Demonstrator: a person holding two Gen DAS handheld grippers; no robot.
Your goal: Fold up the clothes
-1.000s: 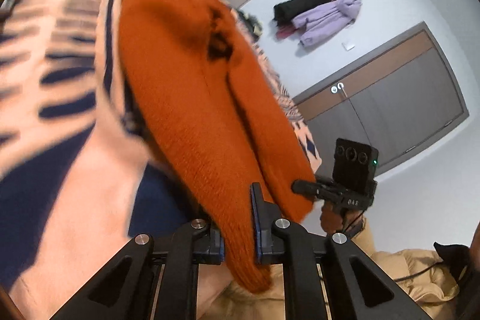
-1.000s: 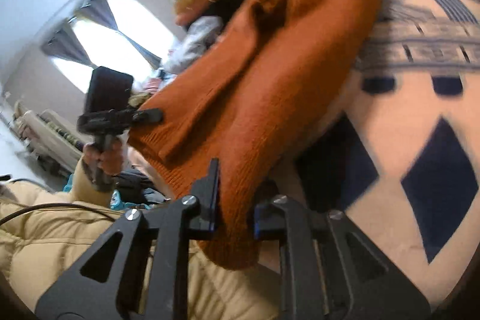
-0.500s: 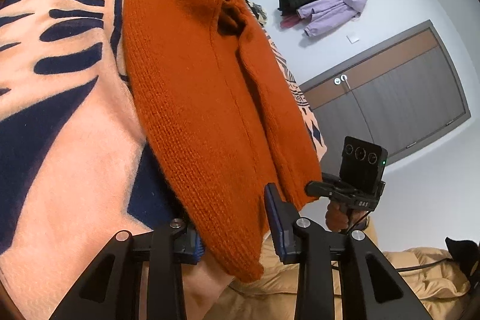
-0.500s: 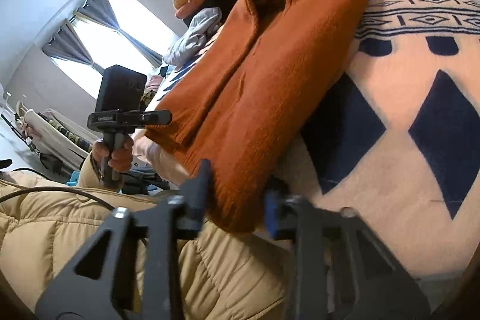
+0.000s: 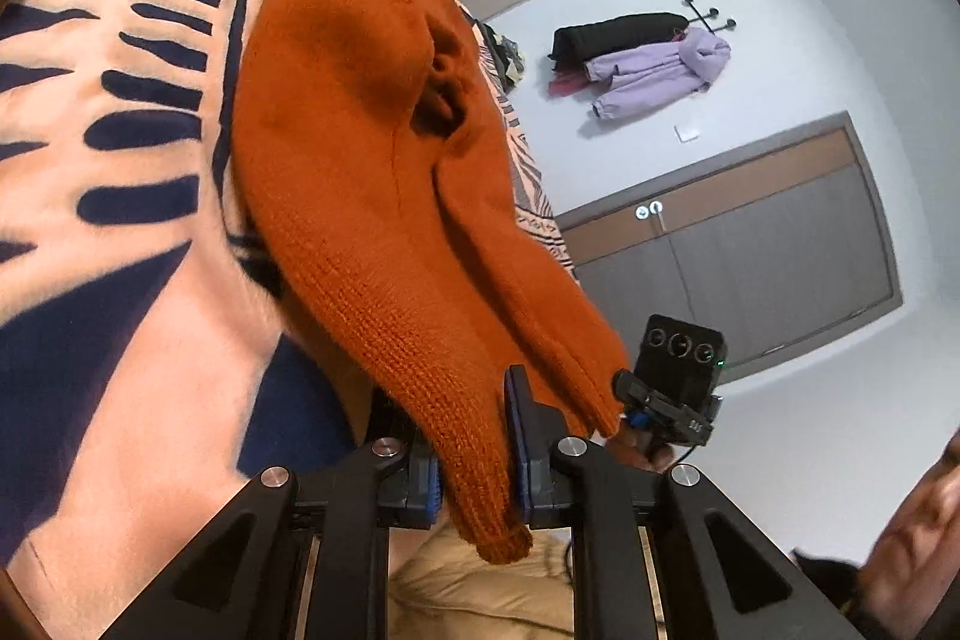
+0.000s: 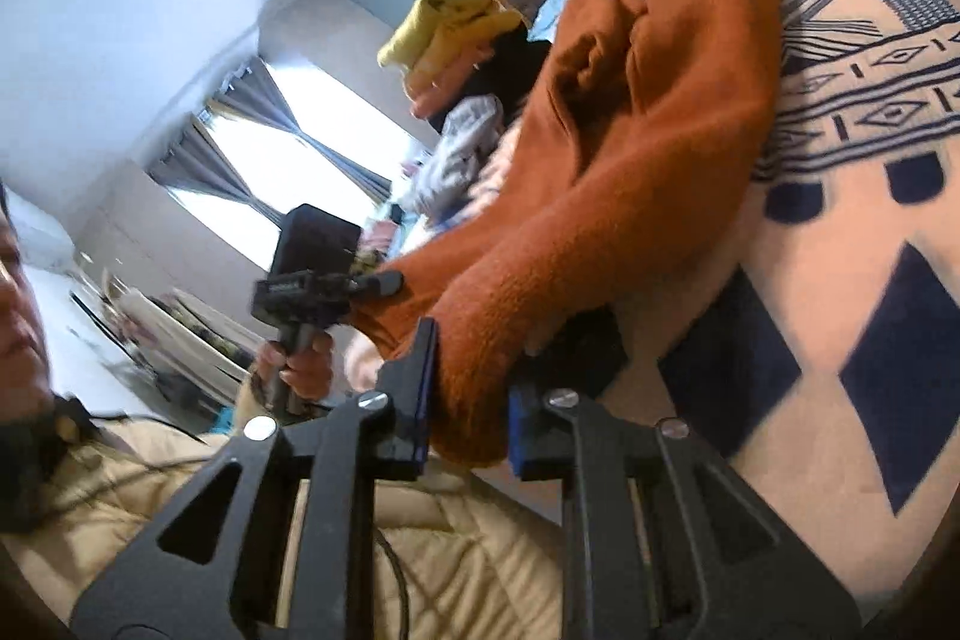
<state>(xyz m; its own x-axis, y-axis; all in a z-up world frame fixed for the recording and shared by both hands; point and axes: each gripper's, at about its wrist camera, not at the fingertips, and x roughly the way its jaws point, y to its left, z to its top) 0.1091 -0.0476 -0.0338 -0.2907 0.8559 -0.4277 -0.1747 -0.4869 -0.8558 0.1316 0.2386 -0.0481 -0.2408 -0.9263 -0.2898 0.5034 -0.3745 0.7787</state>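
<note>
**Folding the orange sweater: hem corners gripped at the bed edge**

Step in hand, as judged from the frames: lift the near edge of the orange sweater [image 5: 372, 148] and carry it toward the far end to make a fold.

Procedure for a clean fold:
- Raise both corners together, at equal height, to keep the edge straight.
- Keep the knit taut between the two tools; slack there is likely to leave a ridge down the middle.
- Carry the edge toward the top of the frame, over the bunched neck area, and lay it down before releasing.
- Avoid dragging the patterned blanket [image 5: 138, 172] along with the knit.

Location of the garment: spread lengthwise on the blanket, running from the lower centre to the upper centre of the left view, and from the lower centre to the upper right of the right view [image 6: 660, 148]. Near edge overhangs the bed edge, above a beige quilted jacket [image 6: 456, 550].

State of the tongs:
- Left gripper [image 5: 477, 466]: narrowly parted, blue pads pressed on a thick corner of knit; fabric tip hangs below the pads.
- Right gripper [image 6: 468, 418]: likewise narrowed around the other corner; left pad touches the knit, but contact at the right pad looks loose, so a firm clamp cannot be confirmed.

Background only: coats on a wall rack [image 5: 642, 58], a stack of clothes [image 6: 456, 34].
</note>
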